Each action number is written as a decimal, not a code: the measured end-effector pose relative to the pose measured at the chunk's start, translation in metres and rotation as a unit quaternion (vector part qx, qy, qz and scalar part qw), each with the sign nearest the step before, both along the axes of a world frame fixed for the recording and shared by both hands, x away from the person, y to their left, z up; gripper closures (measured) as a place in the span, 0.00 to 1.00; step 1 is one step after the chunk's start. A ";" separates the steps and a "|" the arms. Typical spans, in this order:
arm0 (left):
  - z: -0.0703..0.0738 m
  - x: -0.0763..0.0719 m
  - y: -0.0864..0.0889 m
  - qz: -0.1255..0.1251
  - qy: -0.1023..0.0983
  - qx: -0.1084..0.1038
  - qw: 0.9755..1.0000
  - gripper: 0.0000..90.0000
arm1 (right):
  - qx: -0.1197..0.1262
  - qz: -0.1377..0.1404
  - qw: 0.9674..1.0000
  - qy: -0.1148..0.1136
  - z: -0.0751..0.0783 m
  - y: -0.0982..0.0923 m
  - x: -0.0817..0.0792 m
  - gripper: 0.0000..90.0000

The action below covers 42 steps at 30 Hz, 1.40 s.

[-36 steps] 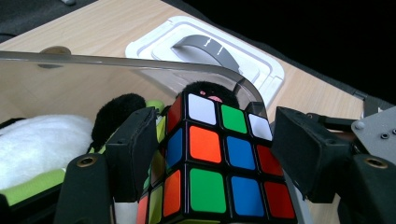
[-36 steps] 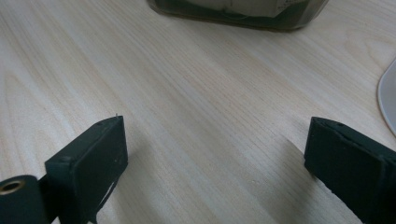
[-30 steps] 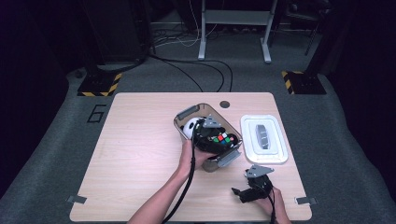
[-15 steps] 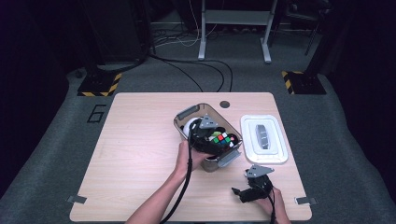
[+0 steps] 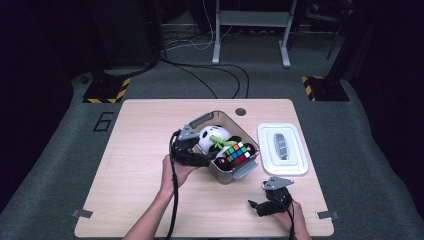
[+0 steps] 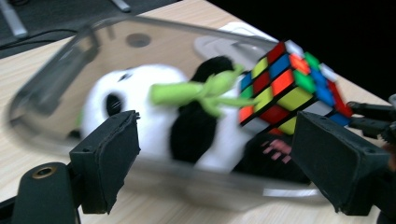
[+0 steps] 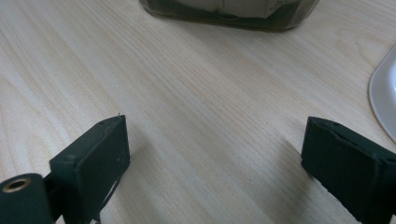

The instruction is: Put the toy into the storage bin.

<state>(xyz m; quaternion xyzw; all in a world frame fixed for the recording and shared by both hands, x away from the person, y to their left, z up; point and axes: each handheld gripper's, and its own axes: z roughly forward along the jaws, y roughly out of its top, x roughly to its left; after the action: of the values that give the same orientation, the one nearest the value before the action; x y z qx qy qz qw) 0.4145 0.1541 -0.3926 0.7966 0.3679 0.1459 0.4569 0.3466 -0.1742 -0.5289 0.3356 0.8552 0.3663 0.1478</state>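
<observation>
A clear plastic bin [image 5: 200, 121] with grey handles stands mid-table. Inside it lie a black-and-white panda plush [image 5: 211, 136] with a green bow and a colour cube [image 5: 237, 152]. My left gripper [image 5: 200, 159] sits just outside the bin's near-left wall. In the left gripper view it [image 6: 219, 158] faces the panda [image 6: 140, 102] and the cube [image 6: 292, 86] through the wall; its jaws have just been opening, with nothing between them. My right gripper [image 5: 259, 206] rests low at the table's front right, and its own view shows it [image 7: 215, 158] open over bare wood.
A white lid [image 5: 282, 149] lies flat to the right of the bin, and its edge [image 7: 385, 93] shows in the right gripper view. A round cable hole [image 5: 241, 111] sits behind the bin. Cables and yellow-black floor markers lie beyond the table.
The left gripper has drawn back leftward, from above the cube in the bin to the bin's outer side, with its jaws wider. The cube stays in the bin. The right gripper has not moved.
</observation>
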 end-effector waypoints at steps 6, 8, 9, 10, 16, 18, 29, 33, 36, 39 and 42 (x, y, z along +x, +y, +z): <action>-0.014 -0.001 0.029 0.028 0.010 0.005 1.000 0.17 | -0.005 -0.004 1.000 -0.002 0.000 0.002 0.000 0.05; -0.023 -0.001 0.039 0.038 0.021 0.006 0.999 0.16 | -0.008 -0.009 1.000 -0.010 0.000 0.002 -0.001 0.03; -0.027 -0.001 0.044 0.046 0.024 0.011 0.999 0.17 | -0.010 -0.009 1.000 -0.010 0.000 0.002 -0.001 0.02; -0.032 -0.002 0.050 0.052 0.030 0.011 0.998 0.17 | -0.009 -0.008 1.000 -0.007 0.000 0.002 -0.001 0.01; -0.067 -0.006 0.089 0.095 0.066 0.007 0.993 0.16 | -0.011 -0.010 1.000 -0.001 0.000 0.001 0.000 0.00; -0.079 -0.008 0.100 0.106 0.076 0.018 0.991 0.16 | -0.012 -0.011 1.000 -0.002 0.000 0.001 0.000 0.00; -0.134 -0.032 0.136 0.185 0.065 0.046 0.979 0.15 | -0.009 -0.015 1.000 0.007 -0.001 0.000 0.002 0.00; -0.136 -0.036 0.138 0.189 0.048 0.068 0.979 0.16 | -0.008 -0.020 1.000 0.009 -0.001 0.000 0.002 0.00; -0.137 -0.037 0.136 0.190 0.039 0.081 0.978 0.15 | -0.007 -0.027 1.000 0.008 -0.001 0.000 0.002 0.00; -0.138 -0.037 0.136 0.190 0.039 0.081 0.978 0.15 | -0.008 -0.028 1.000 0.008 -0.001 0.000 0.002 0.00; -0.138 -0.037 0.136 0.192 0.040 0.081 0.977 0.15 | -0.007 -0.035 0.999 0.006 -0.001 0.000 0.002 0.00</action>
<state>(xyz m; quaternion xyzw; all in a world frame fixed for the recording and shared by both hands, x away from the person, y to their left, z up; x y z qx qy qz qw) 0.3776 0.2902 -0.5303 0.7507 0.5185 0.2284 0.3398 0.3488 -0.1739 -0.5297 0.3662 0.8466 0.3528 0.1573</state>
